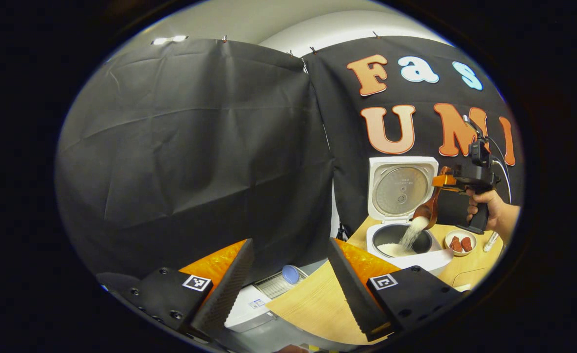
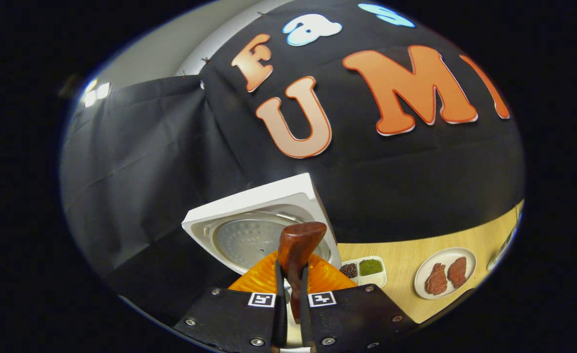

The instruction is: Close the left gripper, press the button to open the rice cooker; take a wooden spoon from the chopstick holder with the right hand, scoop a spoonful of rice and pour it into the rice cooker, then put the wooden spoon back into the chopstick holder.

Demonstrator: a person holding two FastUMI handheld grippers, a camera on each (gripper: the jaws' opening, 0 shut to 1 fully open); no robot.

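In the left gripper view the white rice cooker (image 1: 435,257) stands on the wooden table with its lid (image 1: 402,189) raised upright. Above its pot, a hand (image 1: 489,206) holds my right gripper (image 1: 446,180) shut on the wooden spoon (image 1: 428,210). The spoon is tilted and rice (image 1: 409,235) streams from it into the pot. My left gripper (image 1: 288,243) hangs low and to the left of the cooker, open, with nothing between its fingers. In the right gripper view the spoon's dark handle (image 2: 298,245) sticks up between the shut fingers of my right gripper (image 2: 292,279), in front of the cooker lid (image 2: 249,235).
A small plate with two red meat pieces (image 1: 460,242) sits right of the cooker; the same plate (image 2: 445,279) lies on the table (image 2: 406,255). A divided white tray with dark and green grains (image 2: 363,268) lies beside the lid. A white appliance with a blue cap (image 1: 291,274) sits below the table's left edge.
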